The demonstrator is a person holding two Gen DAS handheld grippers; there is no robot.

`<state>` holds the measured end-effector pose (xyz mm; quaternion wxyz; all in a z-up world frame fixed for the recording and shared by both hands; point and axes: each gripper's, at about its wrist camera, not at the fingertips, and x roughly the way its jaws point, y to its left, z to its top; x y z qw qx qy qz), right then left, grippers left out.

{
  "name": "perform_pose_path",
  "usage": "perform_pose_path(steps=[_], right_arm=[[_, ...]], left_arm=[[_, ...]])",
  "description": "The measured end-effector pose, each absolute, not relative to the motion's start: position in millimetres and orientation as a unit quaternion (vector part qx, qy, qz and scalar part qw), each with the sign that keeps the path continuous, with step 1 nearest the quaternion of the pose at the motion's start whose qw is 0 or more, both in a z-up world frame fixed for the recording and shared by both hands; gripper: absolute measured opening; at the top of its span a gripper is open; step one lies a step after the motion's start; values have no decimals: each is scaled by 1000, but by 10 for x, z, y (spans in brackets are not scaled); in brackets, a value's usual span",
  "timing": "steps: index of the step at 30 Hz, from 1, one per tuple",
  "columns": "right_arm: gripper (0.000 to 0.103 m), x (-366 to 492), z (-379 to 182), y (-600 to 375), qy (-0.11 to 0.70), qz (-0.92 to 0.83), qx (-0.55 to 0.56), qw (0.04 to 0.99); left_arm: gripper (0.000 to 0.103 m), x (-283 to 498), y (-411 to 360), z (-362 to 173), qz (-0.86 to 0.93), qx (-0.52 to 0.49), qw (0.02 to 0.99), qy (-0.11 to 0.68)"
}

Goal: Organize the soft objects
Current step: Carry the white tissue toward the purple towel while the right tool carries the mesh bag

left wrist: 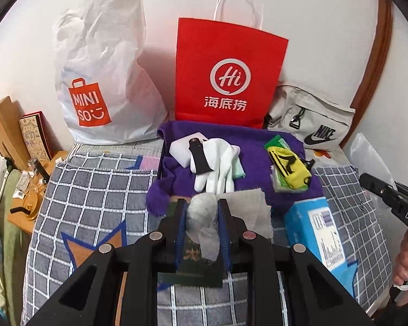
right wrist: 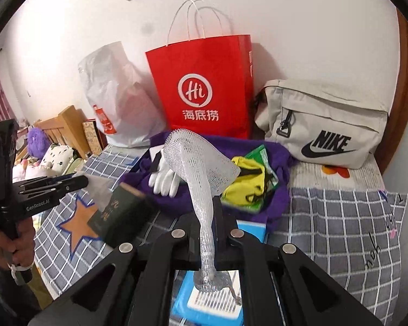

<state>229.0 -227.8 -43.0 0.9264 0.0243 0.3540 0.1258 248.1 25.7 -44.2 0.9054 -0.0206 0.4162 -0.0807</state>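
Here, both grippers hold soft, light pieces.
Left gripper [left wrist: 202,212] pinches a limp tissue [left wrist: 204,217] at frame centre; right gripper [right wrist: 212,217] clamps springy mesh netting [right wrist: 195,157] by its narrow neck.

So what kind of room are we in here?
Most likely a bedroom. The work happens on a bed with a grey checked blanket, a wooden headboard with plush toys is behind it, and a small bedside table stands next to it.

Red paper bag [left wrist: 225,81]; purple towel [left wrist: 258,146]; grey-white checked bedcover [left wrist: 95,190].
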Motion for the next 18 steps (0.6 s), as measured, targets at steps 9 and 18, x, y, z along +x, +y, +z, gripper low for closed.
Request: perform_pose_path(steps=[9,18], right_arm=[[5,2898,-464,-2284,359,122,26,925],[5,3414,-595,-2268,378,125,14,917]], left_arm=[[22,2860,231,-539,-79,-13,902,425],[22,3248,143,-691,-89,-11,893,442]])
